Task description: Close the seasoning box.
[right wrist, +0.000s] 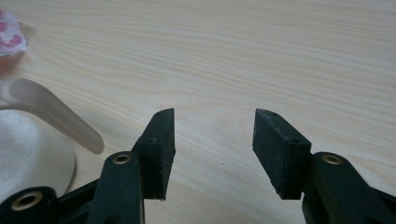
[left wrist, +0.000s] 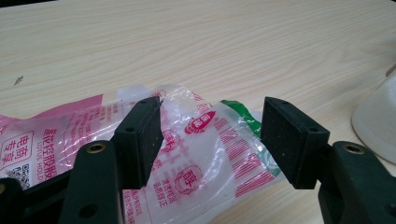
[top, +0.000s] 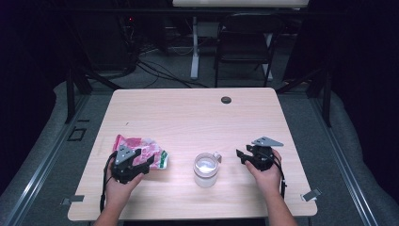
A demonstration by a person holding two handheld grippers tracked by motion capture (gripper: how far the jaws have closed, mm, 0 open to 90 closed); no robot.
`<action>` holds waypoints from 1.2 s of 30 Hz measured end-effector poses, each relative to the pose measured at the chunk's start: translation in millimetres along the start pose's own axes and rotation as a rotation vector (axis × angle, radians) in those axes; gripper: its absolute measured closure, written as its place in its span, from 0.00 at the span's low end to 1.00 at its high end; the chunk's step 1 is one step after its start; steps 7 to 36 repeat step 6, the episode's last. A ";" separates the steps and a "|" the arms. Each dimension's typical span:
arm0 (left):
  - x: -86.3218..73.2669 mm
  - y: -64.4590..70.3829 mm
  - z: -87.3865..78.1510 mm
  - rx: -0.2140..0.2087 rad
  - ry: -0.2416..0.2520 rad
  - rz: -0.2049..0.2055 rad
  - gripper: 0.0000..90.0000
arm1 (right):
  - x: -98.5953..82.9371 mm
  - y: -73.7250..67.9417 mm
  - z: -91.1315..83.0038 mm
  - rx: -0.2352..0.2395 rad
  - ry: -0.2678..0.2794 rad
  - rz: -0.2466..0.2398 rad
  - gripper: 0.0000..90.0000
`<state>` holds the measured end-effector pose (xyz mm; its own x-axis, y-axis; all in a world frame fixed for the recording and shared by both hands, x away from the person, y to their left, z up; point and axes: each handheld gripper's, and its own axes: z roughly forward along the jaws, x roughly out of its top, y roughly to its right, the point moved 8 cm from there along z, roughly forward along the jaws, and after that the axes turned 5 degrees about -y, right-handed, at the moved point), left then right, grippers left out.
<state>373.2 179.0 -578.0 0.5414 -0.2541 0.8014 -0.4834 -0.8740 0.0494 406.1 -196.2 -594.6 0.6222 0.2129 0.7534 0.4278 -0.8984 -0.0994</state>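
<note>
A pink, white and clear plastic bag [top: 141, 148] lies flat on the left half of the light wooden table [top: 188, 113], near the front edge. Its long axis runs roughly left to right across the table, tipped a little so that the pink end sits farther back on the left and the end with a green patch points right, toward the cup. In the left gripper view the bag [left wrist: 205, 154] is crinkled and printed with red characters and stripes, and its green corner lies by the right-hand jaw.

The left gripper [top: 134, 162] sits over the near edge of the bag, held in the person's left hand [top: 120, 186]. Seen from its own camera, the left gripper [left wrist: 210, 135] has its jaws wide apart, one on either side of the bag's right part, with plastic lying in the gap between them; whether the pads touch the film cannot be told.

Just right of the bag stands a clear cup [top: 206, 169] with a whitish filling and a small tab at its rim. Farther right, apart from the cup, the right gripper [top: 241, 155] is held in the right hand [top: 267, 176]. In the right gripper view the right gripper [right wrist: 214, 151] is spread open above bare wood, gripping nothing, with the cup [right wrist: 28, 154] at the left edge.

A small dark round disc [top: 226, 100] lies near the table's far edge.
</note>
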 end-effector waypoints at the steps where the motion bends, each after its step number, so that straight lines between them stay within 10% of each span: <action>1: -0.2 0.0 0.3 0.000 -0.002 0.000 0.43 | -0.1 -0.3 0.6 0.000 0.001 0.002 0.53; 36: -0.2 -0.9 0.7 0.001 -0.003 -0.001 0.43 | -0.2 0.8 1.2 -0.003 0.000 0.009 0.51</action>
